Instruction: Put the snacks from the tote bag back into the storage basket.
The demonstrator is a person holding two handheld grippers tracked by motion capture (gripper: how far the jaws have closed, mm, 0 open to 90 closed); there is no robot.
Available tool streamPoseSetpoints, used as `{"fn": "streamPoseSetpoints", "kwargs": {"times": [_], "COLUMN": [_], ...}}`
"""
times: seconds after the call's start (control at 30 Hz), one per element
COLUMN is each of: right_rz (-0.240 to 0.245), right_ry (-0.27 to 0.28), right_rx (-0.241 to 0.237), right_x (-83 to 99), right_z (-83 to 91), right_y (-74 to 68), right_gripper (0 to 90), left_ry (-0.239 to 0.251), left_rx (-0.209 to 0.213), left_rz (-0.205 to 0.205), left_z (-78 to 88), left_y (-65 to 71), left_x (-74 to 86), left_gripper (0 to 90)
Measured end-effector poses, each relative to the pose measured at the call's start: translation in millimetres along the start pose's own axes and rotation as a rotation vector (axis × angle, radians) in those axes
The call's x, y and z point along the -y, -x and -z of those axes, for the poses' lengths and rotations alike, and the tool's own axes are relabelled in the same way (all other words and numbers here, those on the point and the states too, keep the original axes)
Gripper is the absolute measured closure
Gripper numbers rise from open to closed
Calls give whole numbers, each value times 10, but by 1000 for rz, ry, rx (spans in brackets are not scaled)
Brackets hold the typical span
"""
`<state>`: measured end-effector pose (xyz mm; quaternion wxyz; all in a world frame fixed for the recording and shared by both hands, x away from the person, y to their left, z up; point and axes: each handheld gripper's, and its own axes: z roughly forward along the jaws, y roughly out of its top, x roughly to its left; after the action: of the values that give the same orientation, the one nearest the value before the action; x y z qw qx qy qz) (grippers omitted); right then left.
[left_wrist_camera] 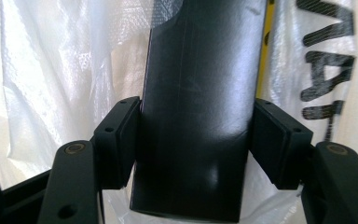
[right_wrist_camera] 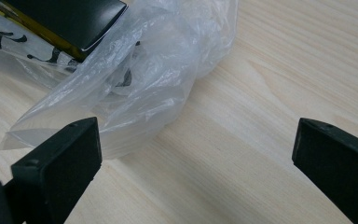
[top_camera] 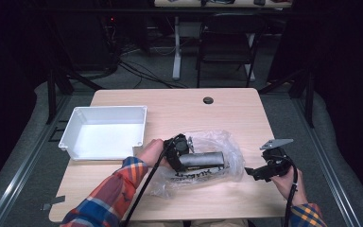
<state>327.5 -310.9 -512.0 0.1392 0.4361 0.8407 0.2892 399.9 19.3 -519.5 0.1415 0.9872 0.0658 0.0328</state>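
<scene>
High view: I take the clear plastic bag (top_camera: pixel 208 163) as my landmark; it lies on the wooden worktop (top_camera: pixel 170 101), toward the near edge. A dark box (top_camera: pixel 203 159) lies lengthwise on top of the bag, roughly at its middle. My left gripper (top_camera: pixel 178 152) sits at the left end of that box, over the bag's left part; the hand (top_camera: pixel 150 151) behind it wears a plaid sleeve. My right gripper (top_camera: pixel 260 172) rests just right of the bag, apart from it, pointing toward it. A white tray (top_camera: pixel 71 130) stands well left of the bag and farther back. Left gripper view: the glossy black box (left_wrist_camera: pixel 198 107) stands between the two black pads (left_wrist_camera: pixel 121 140), one pad against each long side, with the crinkled bag (left_wrist_camera: pixel 51 70) showing behind and around it. Black lettering (left_wrist_camera: pixel 324 60) on the bag lies right of the box. I log the left gripper as closed on the box at a medium width. Right gripper view: the right gripper (right_wrist_camera: pixel 193 163) stands wide, nothing between its pads, bare worktop (right_wrist_camera: pixel 261 93) under the gap. The bag's loose corner (right_wrist_camera: pixel 135 88) lies just ahead of the left pad; whether it touches the pad I cannot tell. The box end (right_wrist_camera: pixel 70 18) sits farther into the bag, at upper left.
</scene>
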Motion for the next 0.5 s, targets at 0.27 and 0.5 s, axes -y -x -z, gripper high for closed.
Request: {"fn": "streamPoseSetpoints", "kwargs": {"times": [0.27,0.5], "right_rz": [-2,3], "right_ry": [-9,-21], "right_rx": [-6,-7], "right_x": [4,4], "right_z": [-24,-40], "right_y": [-2,-11], "right_gripper": [7,7], "left_ry": [-28,-24], "left_rx": [-13,-13], "left_rz": [-14,-39], "left_z": [-45,-63], "left_y": [22,31], "left_x": [-31,-25], "left_gripper": [378,404]}}
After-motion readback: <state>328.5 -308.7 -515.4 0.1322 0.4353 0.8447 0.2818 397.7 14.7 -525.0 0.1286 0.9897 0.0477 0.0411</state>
